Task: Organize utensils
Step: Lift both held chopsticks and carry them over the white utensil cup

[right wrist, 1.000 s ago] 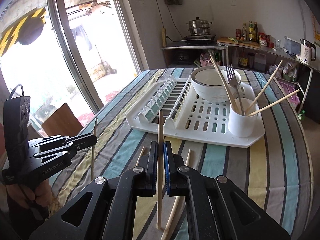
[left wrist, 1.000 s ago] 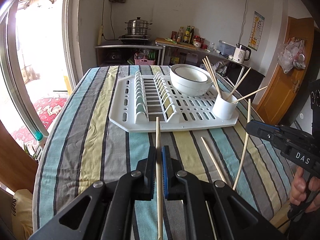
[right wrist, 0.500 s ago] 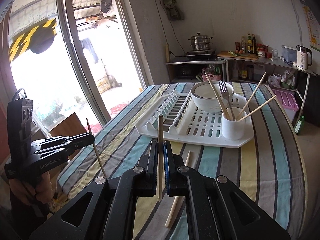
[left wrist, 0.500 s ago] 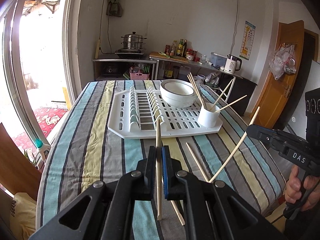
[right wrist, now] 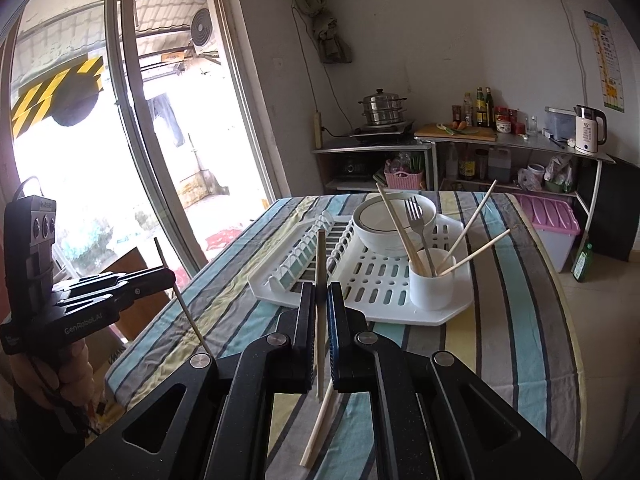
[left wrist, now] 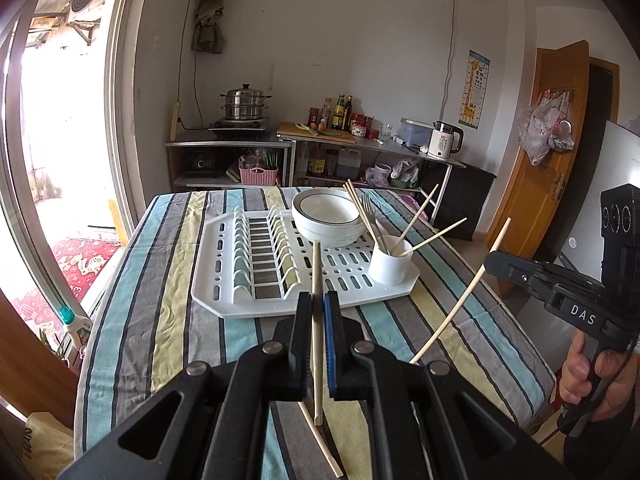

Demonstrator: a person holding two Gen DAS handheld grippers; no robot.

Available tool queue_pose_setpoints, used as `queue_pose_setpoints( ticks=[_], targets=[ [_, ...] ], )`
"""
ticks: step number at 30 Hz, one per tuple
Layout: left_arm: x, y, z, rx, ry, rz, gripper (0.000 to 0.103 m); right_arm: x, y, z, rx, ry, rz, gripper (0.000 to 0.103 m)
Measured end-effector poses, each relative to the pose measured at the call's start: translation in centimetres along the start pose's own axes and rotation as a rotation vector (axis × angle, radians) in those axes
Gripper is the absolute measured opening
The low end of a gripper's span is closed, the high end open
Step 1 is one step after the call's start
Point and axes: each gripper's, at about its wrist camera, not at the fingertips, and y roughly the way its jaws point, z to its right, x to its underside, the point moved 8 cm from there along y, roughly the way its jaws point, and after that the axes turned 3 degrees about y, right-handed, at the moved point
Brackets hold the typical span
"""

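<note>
Both my chopsticks have lifted clear of the desk [left wrist: 168, 320]: left gripper [left wrist: 318, 312] jaws clamp one chopstick [left wrist: 316, 280], right gripper [right wrist: 319, 304] jaws clamp another chopstick [right wrist: 320, 256]; the cup [left wrist: 390, 266] at one o'clock comes next.

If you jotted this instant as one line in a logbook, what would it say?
left gripper: shut on chopstick | right gripper: shut on chopstick | both chopsticks off table | one chopstick lying on tablecloth | white cup: holds chopsticks, fork

surface: striped table [left wrist: 168, 304] | on it: drying rack [left wrist: 224, 300], one chopstick [left wrist: 320, 440]
</note>
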Motion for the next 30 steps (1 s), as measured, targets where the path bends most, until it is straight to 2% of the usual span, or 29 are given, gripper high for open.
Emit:
queue_pose_setpoints(
  ticks=[11,16,24,30],
  targets=[
    [-5.3,5.1,4.2,0.069,0.06,0.006,0.006,-4.0,0.4,5.0,0.082,0.027,0.064,0.006],
    [-8.2,7.1,5.8,0.106,0.053,0.022,0.006,-6.2,1.1,7.1,0.102,0.049,0.092,0.006],
    [-12.8,10.2,7.7,0.152,0.042,0.065,0.006,-9.3,3.1,9.9,0.123,0.072,0.127,0.006],
    [-14.7,13.0,9.0,0.166,0.066,0.076,0.006,-10.3,5.0,11.3,0.149,0.064,0.124,0.006]
  ],
)
